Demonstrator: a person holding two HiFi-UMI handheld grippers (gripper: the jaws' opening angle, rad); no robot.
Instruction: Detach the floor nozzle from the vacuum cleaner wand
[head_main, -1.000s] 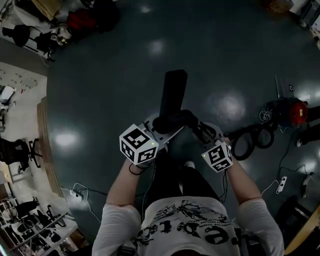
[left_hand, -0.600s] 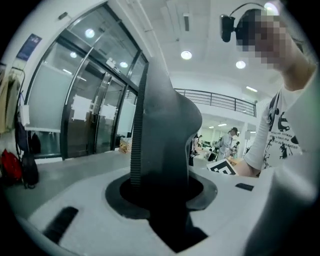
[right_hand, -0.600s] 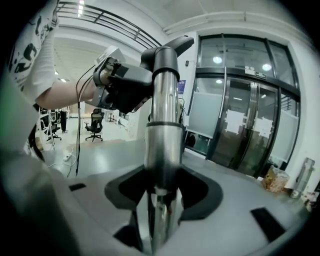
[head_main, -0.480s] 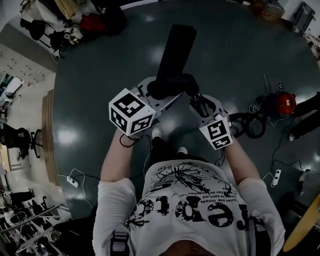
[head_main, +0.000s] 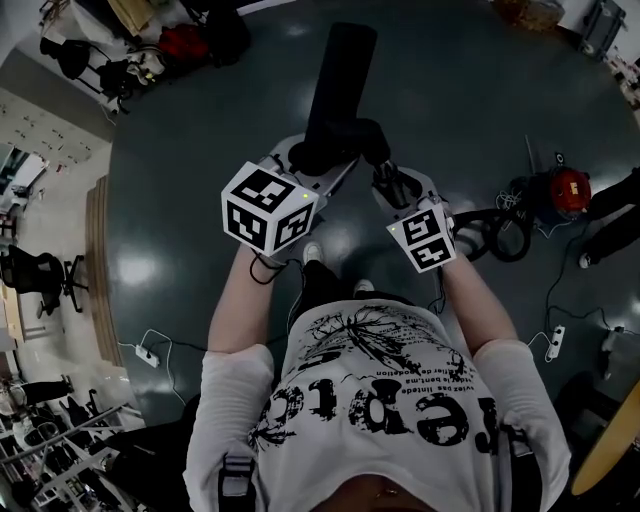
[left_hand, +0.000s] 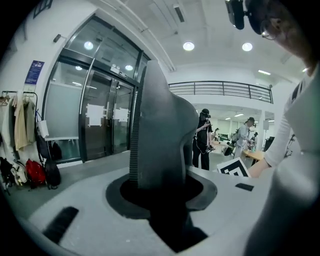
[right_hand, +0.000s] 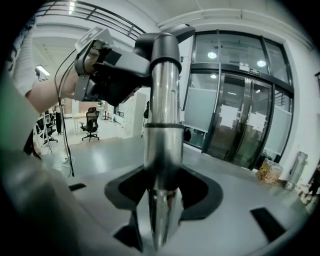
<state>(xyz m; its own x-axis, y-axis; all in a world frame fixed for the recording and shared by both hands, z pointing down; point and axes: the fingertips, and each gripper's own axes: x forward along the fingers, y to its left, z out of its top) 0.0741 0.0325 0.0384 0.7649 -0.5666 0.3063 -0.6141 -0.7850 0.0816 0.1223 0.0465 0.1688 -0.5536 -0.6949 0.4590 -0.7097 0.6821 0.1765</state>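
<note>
— Looked down on a dark, glossy floor (head_main: 450, 110) in the head view?
— Did. Saw the floor nozzle (head_main: 338, 80) held up over it, its neck between the left gripper (head_main: 300, 165) and the right gripper (head_main: 388, 182), with a red vacuum cleaner (head_main: 568, 190) well off to the right.
— And from the left gripper view?
— Found the jaws clamped on the nozzle's dark neck, glass doors (left_hand: 100, 125) behind.
— The right gripper view?
— Showed jaws closed round the shiny wand (right_hand: 162, 125), joined at its top to the black nozzle neck, near the other gripper.

Floor nozzle (head_main: 340, 80) and wand (right_hand: 161, 150) higher.
</note>
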